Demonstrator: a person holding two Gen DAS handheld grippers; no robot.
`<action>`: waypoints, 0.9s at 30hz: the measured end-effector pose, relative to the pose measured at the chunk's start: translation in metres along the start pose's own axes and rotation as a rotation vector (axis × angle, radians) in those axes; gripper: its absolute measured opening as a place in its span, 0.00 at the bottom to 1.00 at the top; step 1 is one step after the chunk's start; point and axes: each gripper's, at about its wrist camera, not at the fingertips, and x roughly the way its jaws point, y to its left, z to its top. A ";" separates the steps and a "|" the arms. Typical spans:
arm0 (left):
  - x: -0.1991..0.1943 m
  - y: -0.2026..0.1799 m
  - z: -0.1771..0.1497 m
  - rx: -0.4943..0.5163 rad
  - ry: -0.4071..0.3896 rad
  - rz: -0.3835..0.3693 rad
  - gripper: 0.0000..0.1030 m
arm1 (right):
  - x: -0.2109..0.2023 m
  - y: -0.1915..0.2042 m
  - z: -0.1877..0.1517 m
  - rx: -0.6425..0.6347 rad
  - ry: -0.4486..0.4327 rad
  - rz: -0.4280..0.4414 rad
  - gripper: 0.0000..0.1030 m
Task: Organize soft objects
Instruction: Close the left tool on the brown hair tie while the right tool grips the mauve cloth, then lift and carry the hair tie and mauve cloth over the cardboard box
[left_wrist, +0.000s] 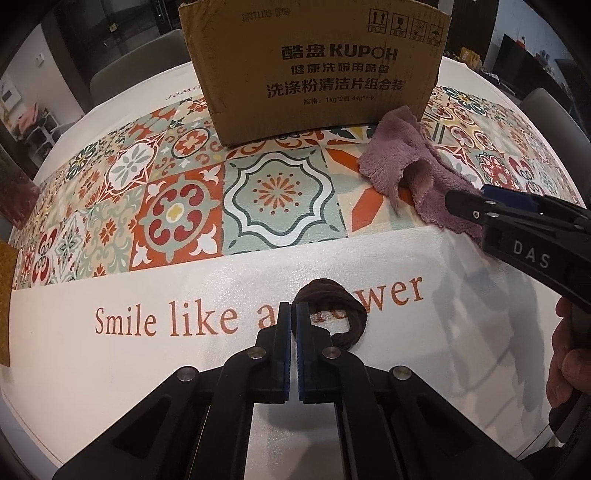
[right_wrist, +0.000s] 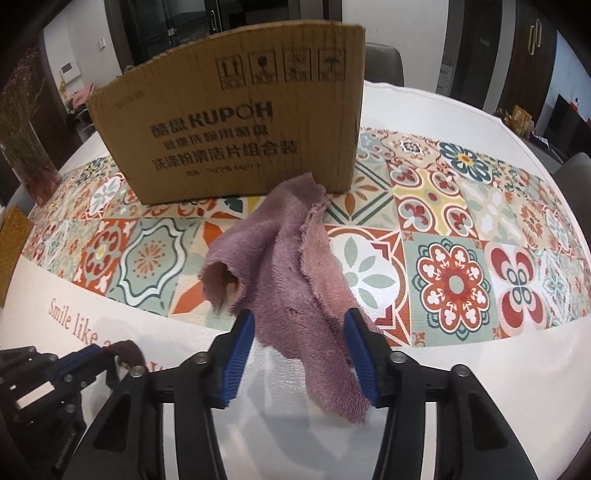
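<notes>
Two soft things are in sight, and neither has reached the cardboard box (left_wrist: 314, 70) yet, so by my reading the sorting is at its start.

In the left wrist view, the left gripper (left_wrist: 293, 314) has its blue pads pressed together on the near edge of a dark brown hair tie (left_wrist: 345, 314), which lies on the white strip of the table (left_wrist: 147, 369) over the printed lettering. The tie looks pinched but not lifted; the rest of its loop rests flat on the cloth. Farther off, a mauve fleece cloth (left_wrist: 402, 158) sits crumpled just in front of the box's right corner, and the right gripper reaches in from the right edge toward it, a hand (left_wrist: 569, 373) visible below it. Whether the box holds anything cannot be told, since its inside is hidden.

In the right wrist view, the right gripper (right_wrist: 299, 325) stands spread, a blue pad on either side of the cloth's near hanging corner; the left pad shows a clear gap from the fleece and the right one sits close against its edge, so there is no grip yet. The cloth lies across the patterned tiles, its far tip close to the box wall. At lower left the left gripper shows with the brown tie at its tip.

Left to do, as I judge it: close on the cloth, lift both items, and drop them into the box.
</notes>
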 end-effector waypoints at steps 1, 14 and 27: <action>0.001 0.000 0.001 0.000 0.002 -0.001 0.04 | 0.003 0.000 0.000 0.000 0.007 0.003 0.43; 0.004 -0.003 0.010 0.002 0.003 -0.004 0.04 | 0.007 -0.006 0.002 0.007 0.008 0.031 0.10; -0.046 0.004 0.037 -0.017 -0.117 -0.020 0.04 | -0.068 0.004 0.037 -0.026 -0.176 0.054 0.09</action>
